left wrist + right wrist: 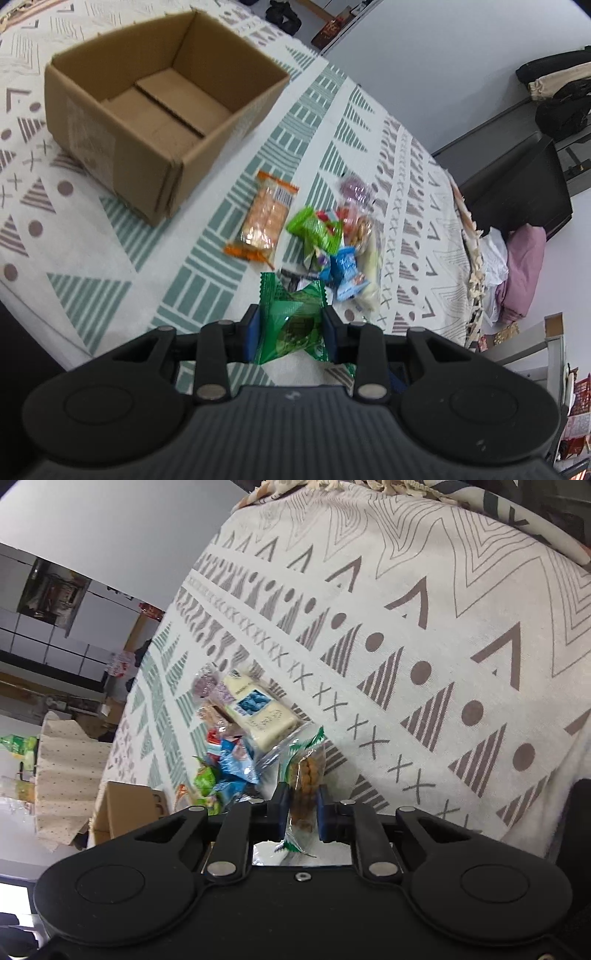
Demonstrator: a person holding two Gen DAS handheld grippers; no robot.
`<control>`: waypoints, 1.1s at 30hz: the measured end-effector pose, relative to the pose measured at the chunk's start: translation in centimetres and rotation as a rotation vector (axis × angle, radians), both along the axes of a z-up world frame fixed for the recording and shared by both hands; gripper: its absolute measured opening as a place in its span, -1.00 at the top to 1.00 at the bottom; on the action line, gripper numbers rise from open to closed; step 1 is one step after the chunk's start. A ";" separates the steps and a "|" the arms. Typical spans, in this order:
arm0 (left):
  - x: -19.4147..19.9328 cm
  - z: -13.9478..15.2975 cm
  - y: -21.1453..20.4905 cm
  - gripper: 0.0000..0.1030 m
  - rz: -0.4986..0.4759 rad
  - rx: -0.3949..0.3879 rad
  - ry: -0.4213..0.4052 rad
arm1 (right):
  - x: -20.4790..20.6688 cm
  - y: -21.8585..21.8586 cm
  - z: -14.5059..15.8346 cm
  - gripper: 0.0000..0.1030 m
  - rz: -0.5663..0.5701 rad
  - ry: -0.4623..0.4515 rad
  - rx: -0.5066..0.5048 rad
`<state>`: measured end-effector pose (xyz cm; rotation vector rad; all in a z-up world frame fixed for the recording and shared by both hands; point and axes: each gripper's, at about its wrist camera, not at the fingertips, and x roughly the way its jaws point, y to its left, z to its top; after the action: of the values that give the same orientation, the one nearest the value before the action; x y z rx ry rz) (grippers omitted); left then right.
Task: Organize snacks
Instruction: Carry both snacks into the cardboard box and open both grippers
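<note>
So the left gripper is clamped on a green snack packet, pinched between its blue pads at the lower middle of the left wrist view, lifted off the patterned cloth that covers the counter. The right gripper is squeezed nearly shut on a clear packet with a green-and-white end and brownish round bits inside, sitting upright between its pads at the lower middle of the right wrist view.

The rest of the snack pile sits just above the green packet in the left wrist view: a bright green wrapper, a couple of blue ones, a purple-ish one, all touching or overlapping. An orange cracker packet lies just left of the pile, a bit apart. In the right wrist view a cream bar with a blue picture is on the pile's upper side.

The open cardboard box is at the upper left of the left wrist view, well apart from the pile, nothing visible inside it.
</note>
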<state>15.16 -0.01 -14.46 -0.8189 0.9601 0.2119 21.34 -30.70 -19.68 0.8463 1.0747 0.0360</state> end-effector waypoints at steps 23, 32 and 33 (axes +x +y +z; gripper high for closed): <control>-0.2 5.2 6.8 0.34 0.018 0.041 -0.117 | -1.0 6.5 7.4 0.79 0.073 -0.112 0.114; -0.1 6.1 11.0 0.34 0.063 0.044 -0.131 | -0.2 11.4 9.8 0.79 0.140 -0.156 0.124; 0.0 6.1 11.5 0.34 0.067 0.043 -0.131 | 0.0 12.0 9.8 0.79 0.146 -0.156 0.122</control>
<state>15.14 11.44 -8.32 -0.8158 0.8031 0.2333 21.33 -18.69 -9.90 0.8586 0.9922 0.2883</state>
